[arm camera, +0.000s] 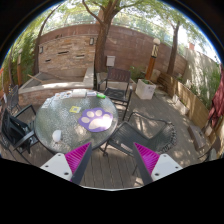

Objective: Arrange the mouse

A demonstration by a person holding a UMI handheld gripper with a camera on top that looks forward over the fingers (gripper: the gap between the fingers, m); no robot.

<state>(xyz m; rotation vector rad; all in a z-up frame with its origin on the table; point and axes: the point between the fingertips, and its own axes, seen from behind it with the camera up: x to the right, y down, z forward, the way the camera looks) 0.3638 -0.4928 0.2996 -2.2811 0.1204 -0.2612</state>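
Note:
A round glass table stands ahead and left of my fingers on a wooden deck. A purple mouse pad lies near its right edge, with pale shapes on it; I cannot tell whether one of them is the mouse. A small dark object and a small purple one also lie on the glass. My gripper is open and empty, well short of the table, with its pink pads wide apart over the deck boards.
Black metal chairs stand around the table: one behind it, one to its right just ahead of my right finger, and one to its left. A white planter, a tree trunk and a brick wall lie beyond.

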